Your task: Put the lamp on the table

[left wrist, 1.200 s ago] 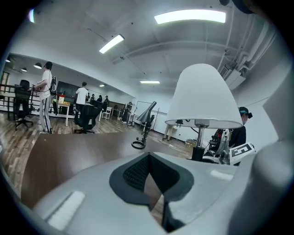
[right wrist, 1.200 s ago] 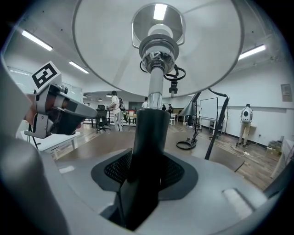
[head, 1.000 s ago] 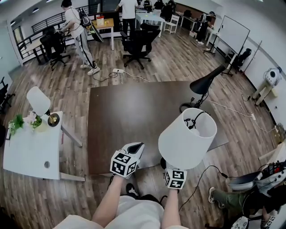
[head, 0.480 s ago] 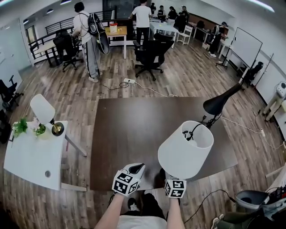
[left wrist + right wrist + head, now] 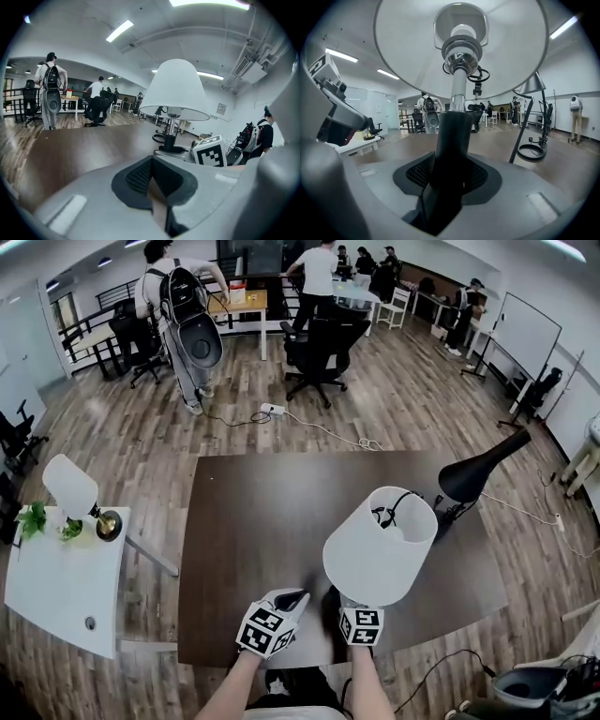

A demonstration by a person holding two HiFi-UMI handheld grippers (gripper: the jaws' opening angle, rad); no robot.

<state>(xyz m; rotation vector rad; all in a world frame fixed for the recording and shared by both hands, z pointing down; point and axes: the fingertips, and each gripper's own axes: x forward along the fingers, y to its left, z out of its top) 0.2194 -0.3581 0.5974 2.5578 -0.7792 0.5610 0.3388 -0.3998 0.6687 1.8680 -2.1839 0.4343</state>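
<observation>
**Lamp poised at the worktop's near edge, ready to be set down**

The right tool (image 5: 450, 183) is clamped on the dark stem of the lamp (image 5: 380, 545), which stands upright over the near edge of the brown worktop (image 5: 272, 521). The left tool (image 5: 152, 187) sits alongside at the same edge, its jaws drawn together on nothing. The lamp's round dark base shows low above the worktop's front strip. Whether it already touches the surface cannot be told from these views.

To finish the placement well, the person would likely do best to carry the lamp further in from the worktop's edge, so the whole base lands on the surface rather than overhanging it. The stem should stay vertical on the way down, because the wide shade makes the lamp look top-heavy. The right tool should part only once the base sits flat. The cord glimpsed through the shade's open top could catch, so it is worth watching.

The lamp has a white, cone-shaped shade, open at the top, over a chrome neck and socket fitting. Below these come the dark stem and the base.

A black desk lamp (image 5: 473, 474) stands at the worktop's far right side, well apart.
</observation>
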